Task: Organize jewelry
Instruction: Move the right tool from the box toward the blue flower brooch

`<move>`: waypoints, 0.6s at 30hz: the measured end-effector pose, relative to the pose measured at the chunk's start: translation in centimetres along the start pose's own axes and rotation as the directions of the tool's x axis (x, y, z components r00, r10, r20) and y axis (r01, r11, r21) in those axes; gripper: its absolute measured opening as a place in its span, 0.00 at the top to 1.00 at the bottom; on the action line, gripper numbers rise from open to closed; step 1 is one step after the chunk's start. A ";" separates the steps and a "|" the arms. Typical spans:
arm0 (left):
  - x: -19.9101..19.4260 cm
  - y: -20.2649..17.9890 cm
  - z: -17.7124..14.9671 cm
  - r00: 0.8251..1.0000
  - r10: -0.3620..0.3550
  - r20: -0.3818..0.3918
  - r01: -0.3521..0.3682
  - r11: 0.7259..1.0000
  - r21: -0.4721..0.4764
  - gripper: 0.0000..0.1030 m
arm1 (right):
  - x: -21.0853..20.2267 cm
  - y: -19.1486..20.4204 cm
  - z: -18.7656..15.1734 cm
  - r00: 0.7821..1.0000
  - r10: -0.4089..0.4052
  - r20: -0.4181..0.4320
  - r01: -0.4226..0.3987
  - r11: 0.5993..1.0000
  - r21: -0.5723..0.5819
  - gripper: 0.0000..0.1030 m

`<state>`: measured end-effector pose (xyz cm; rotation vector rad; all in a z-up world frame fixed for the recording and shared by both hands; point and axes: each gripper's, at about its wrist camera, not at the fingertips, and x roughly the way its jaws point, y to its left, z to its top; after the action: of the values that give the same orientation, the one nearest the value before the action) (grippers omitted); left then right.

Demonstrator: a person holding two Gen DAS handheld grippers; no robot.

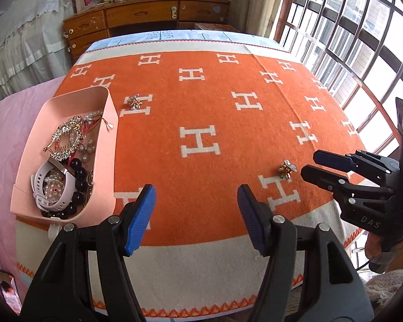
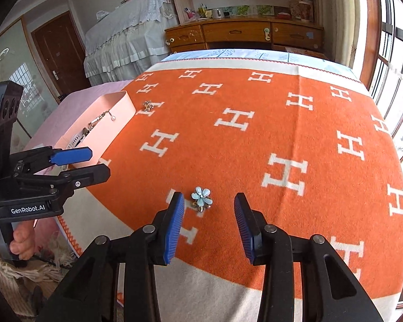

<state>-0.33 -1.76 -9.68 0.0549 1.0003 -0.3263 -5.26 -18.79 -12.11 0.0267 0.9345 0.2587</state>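
Meanwhile, most jewelry is lying in the box (image 1: 104,145) at left, while the spread right gripper (image 2: 209,222) is nearing a brooch (image 2: 201,198), another (image 1: 135,103) waiting farther off, the left gripper (image 1: 196,217) gaping empty.

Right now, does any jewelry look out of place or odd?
Yes. Two small pieces lie loose on the orange blanket outside the pink box: a blue flower piece near the right gripper, and a gold one beside the box's far end.
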 end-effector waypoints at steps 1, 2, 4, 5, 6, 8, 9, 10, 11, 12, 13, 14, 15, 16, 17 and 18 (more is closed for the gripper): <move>0.2 0.0 0.0 1.000 -0.001 -0.005 0.001 1.000 -0.002 0.42 | 0.2 -0.1 -0.2 1.000 0.004 -0.003 -0.004 1.000 -0.002 0.62; 0.2 0.0 0.0 1.000 0.000 -0.008 0.000 1.000 -0.004 0.42 | 0.5 0.1 -0.1 1.000 0.010 -0.006 -0.010 1.000 -0.004 0.62; 0.4 0.0 0.0 1.000 0.001 -0.012 -0.001 1.000 -0.008 0.42 | 1.0 0.4 -0.1 1.000 0.017 -0.009 -0.017 1.000 -0.011 0.62; 0.5 0.0 0.0 1.000 0.001 -0.014 -0.001 1.000 -0.011 0.42 | 1.3 0.6 0.1 1.000 0.018 -0.011 -0.018 1.000 -0.018 0.62; 0.6 0.1 0.1 1.000 0.002 -0.016 -0.002 1.000 -0.013 0.42 | 1.6 0.9 0.2 1.000 0.016 -0.013 -0.017 0.999 -0.028 0.62; 0.7 0.3 0.1 1.000 0.003 -0.022 -0.003 1.000 -0.019 0.42 | 2.3 1.3 0.3 1.000 0.011 -0.021 -0.012 0.999 -0.047 0.62; 0.8 0.4 0.1 1.000 0.003 -0.025 -0.004 1.000 -0.022 0.42 | 2.6 1.4 0.4 1.000 0.011 -0.025 -0.012 0.999 -0.052 0.62; 0.9 0.5 0.1 1.000 0.004 -0.027 -0.004 1.000 -0.024 0.42 | 2.9 1.5 0.4 1.000 0.011 -0.029 -0.013 0.998 -0.055 0.62; 1.0 0.6 0.2 1.000 0.004 -0.028 -0.005 1.000 -0.027 0.42 | 3.2 1.5 0.5 0.999 0.013 -0.033 -0.015 0.998 -0.056 0.62; 1.0 0.7 0.2 1.000 0.006 -0.029 -0.006 1.000 -0.029 0.42 | 3.5 1.5 0.5 0.999 0.016 -0.038 -0.018 0.998 -0.055 0.62; 1.0 0.8 0.2 1.000 0.007 -0.029 -0.007 0.999 -0.031 0.42 | 3.8 1.5 0.4 0.999 0.019 -0.042 -0.021 0.998 -0.056 0.62; 1.1 0.9 0.3 1.000 0.007 -0.030 -0.008 0.999 -0.033 0.42 | 3.8 1.5 0.5 0.999 0.018 -0.034 -0.020 0.998 -0.059 0.62; 1.1 1.0 0.3 0.999 0.008 -0.032 -0.009 0.999 -0.035 0.42 | 3.9 1.5 0.5 0.999 0.018 -0.035 -0.020 0.998 -0.065 0.62; 1.2 1.1 0.4 0.999 0.007 -0.034 -0.009 0.999 -0.038 0.42 | 4.0 1.6 0.5 0.999 0.014 -0.031 -0.017 0.997 -0.072 0.65; 1.3 1.2 0.4 0.999 0.008 -0.037 -0.010 0.999 -0.041 0.42 | 4.0 1.7 0.5 0.999 0.009 -0.031 -0.012 0.997 -0.081 0.68; 1.5 1.2 0.5 0.999 0.009 -0.039 -0.011 0.999 -0.043 0.42 | 4.1 1.8 0.5 1.000 -0.003 -0.028 0.000 0.996 -0.093 0.70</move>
<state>1.14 -1.06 -10.75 0.0268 1.0452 -0.2953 -2.93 -16.06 -14.84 -0.0639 0.9496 0.3014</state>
